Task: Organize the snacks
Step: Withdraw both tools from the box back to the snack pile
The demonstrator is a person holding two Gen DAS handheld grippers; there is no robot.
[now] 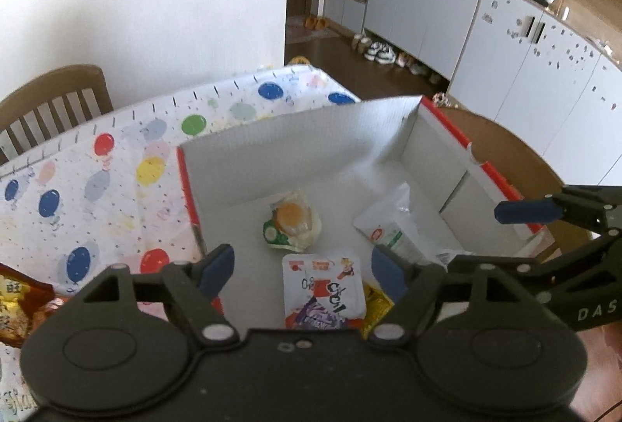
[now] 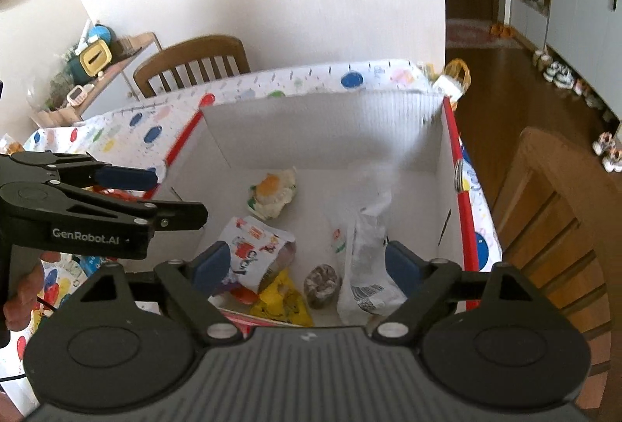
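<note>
A white cardboard box (image 1: 311,138) with a red rim stands on the balloon-print tablecloth (image 1: 77,181). Inside lie an egg-print packet (image 1: 292,224), a white square packet with red and purple print (image 1: 324,292), a yellow packet (image 2: 282,301), a round brown snack (image 2: 322,286) and a clear bag with a white label (image 2: 365,258). My left gripper (image 1: 302,268) hovers open over the box's near left side, above the white square packet. My right gripper (image 2: 307,266) is open above the near right side, with the clear bag lying below by its right pad. Neither gripper holds anything.
An orange snack bag (image 1: 15,301) lies on the cloth left of the box. A hand (image 2: 23,290) holds the left gripper's handle. Wooden chairs stand at the far side (image 2: 194,60) and at the right (image 2: 552,227). Grey cabinets (image 1: 427,6) line the far wall.
</note>
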